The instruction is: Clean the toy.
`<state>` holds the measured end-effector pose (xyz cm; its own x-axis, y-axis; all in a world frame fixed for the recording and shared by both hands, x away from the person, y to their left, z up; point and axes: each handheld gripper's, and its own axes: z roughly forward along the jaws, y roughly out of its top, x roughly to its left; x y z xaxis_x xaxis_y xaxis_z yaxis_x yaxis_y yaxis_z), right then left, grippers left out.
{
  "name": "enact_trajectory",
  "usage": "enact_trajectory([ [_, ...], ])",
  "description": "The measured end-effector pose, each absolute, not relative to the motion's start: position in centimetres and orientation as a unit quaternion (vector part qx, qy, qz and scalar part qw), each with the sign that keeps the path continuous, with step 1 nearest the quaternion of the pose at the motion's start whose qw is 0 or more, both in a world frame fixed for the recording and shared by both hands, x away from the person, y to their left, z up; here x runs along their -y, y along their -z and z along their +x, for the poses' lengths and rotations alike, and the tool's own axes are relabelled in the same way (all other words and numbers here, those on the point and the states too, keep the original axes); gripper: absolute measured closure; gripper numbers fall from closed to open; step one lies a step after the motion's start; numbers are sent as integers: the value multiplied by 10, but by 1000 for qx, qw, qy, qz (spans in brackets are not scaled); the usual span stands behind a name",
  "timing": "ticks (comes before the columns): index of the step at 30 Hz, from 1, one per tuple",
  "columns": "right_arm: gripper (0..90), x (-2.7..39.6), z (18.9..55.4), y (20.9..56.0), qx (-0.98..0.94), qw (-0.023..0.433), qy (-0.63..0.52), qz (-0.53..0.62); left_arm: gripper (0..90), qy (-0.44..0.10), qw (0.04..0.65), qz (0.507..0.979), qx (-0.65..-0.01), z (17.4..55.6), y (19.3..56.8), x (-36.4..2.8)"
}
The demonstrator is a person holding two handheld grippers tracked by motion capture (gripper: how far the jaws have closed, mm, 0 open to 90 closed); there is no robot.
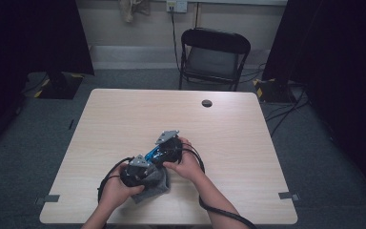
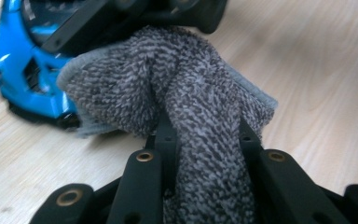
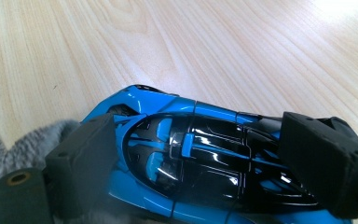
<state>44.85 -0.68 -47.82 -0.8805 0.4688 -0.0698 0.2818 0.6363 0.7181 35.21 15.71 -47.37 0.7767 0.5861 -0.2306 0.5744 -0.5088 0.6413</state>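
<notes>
A blue and black toy car lies on the wooden table. My right gripper is shut on it, one black pad on each side of its body. In the high view the right gripper sits just ahead of the left gripper, near the table's front middle. My left gripper is shut on a bunched grey terry cloth. The cloth rests against the car's blue nose. From above, the cloth spreads out under the left hand.
A black folding chair stands behind the far table edge. A round cable hole sits at the table's back middle. Grey tape marks lie at the front corners. Cables trail from both grippers.
</notes>
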Motion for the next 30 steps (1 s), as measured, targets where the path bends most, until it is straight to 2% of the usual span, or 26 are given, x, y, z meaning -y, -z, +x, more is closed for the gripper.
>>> enact_trajectory([
  [8,120,7,449,478,-896,125,-371,210,709,-6,367,866,-339,355,464,-169],
  [17,120,7,448,479,-894,125,-374,212,705,-27,384,842,-379,364,454,-211],
  [21,120,7,448,479,-894,126,-375,211,704,-56,395,826,-398,367,452,-227],
  [30,120,6,447,479,-894,125,-375,211,703,-122,374,798,-457,379,470,-251],
])
